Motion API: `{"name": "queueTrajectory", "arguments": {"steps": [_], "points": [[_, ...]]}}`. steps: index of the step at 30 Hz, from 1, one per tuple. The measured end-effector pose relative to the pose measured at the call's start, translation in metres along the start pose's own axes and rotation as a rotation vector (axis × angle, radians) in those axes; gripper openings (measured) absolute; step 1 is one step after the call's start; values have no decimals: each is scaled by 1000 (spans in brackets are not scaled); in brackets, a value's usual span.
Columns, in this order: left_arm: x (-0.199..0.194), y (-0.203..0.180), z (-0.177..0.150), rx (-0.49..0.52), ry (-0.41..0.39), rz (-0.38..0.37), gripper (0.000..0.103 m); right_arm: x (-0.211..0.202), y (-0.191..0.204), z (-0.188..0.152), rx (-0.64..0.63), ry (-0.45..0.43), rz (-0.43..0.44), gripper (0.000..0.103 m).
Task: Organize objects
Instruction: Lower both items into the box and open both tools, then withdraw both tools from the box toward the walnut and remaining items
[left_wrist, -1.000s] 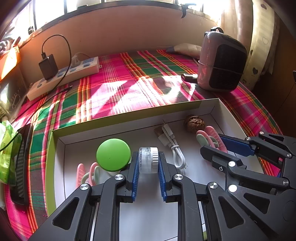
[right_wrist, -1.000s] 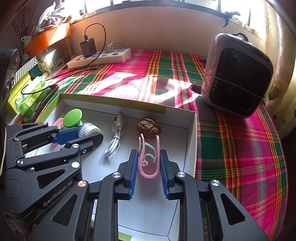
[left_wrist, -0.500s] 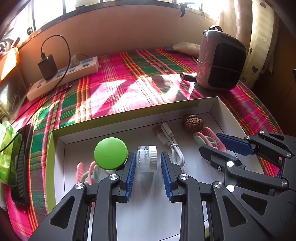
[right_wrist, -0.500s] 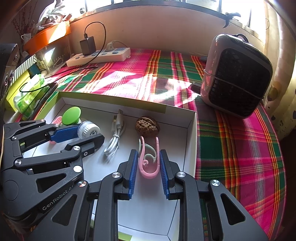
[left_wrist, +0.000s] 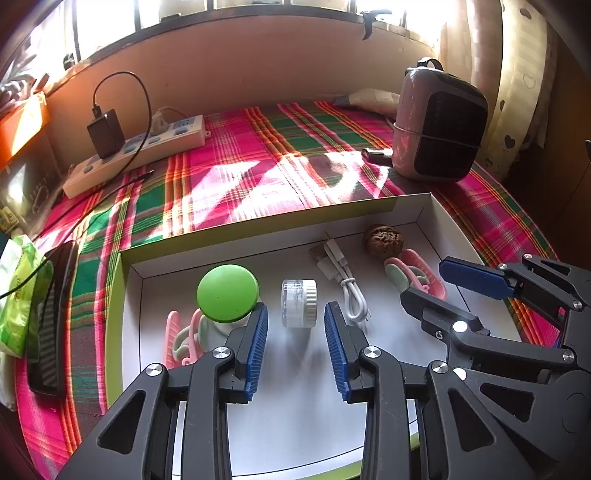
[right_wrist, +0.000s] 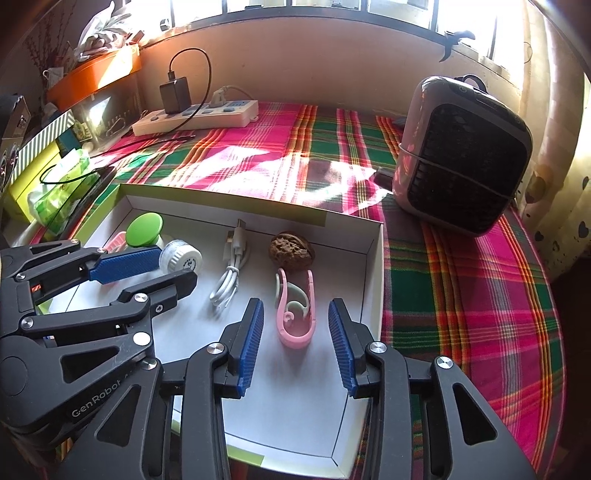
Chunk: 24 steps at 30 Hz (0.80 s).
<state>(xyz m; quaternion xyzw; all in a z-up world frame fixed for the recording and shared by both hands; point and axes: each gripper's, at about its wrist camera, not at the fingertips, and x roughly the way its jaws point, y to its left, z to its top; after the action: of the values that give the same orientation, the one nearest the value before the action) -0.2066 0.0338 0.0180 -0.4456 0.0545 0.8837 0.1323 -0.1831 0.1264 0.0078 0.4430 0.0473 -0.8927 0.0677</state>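
A shallow white box with a green rim (left_wrist: 258, 221) (right_wrist: 229, 206) lies on the plaid cloth. In it a small clear jar with a white ribbed cap (left_wrist: 299, 302) (right_wrist: 181, 257) lies on its side between the pads of my left gripper (left_wrist: 295, 325) (right_wrist: 147, 266), whose jaws are opening and stand clear of it. A pink clip (right_wrist: 295, 310) (left_wrist: 413, 273) lies between the pads of my right gripper (right_wrist: 295, 321) (left_wrist: 443, 284), also opening, with gaps on both sides. A green-capped bottle (left_wrist: 227, 291), a white cable (left_wrist: 343, 277) and a walnut (left_wrist: 382, 240) lie in the box too.
Another pink clip (left_wrist: 181, 336) lies under the green-capped bottle. A small heater (right_wrist: 465, 155) stands right of the box, a power strip with a black charger (right_wrist: 195, 114) at the back left. A green tissue pack (right_wrist: 59, 188) and a dark phone (left_wrist: 51, 317) lie left.
Both grippers let go. The left pads spread first and the jar now lies free on the box floor; the right pads then parted from the pink clip. Neither hand has shifted noticeably.
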Motion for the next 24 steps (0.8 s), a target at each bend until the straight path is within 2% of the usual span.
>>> {"name": "queueTrajectory", "arguments": {"steps": [16, 20, 24], "points": [[-39, 3, -18, -28, -61, 20, 31, -28, 8, -13, 11, -42, 1, 39], [-51, 0, -26, -17, -84, 50, 31, -36, 10, -17, 15, -56, 9, 39], [-61, -2, -35, -22, -95, 39, 31, -45, 13, -22, 18, -71, 13, 39]]}}
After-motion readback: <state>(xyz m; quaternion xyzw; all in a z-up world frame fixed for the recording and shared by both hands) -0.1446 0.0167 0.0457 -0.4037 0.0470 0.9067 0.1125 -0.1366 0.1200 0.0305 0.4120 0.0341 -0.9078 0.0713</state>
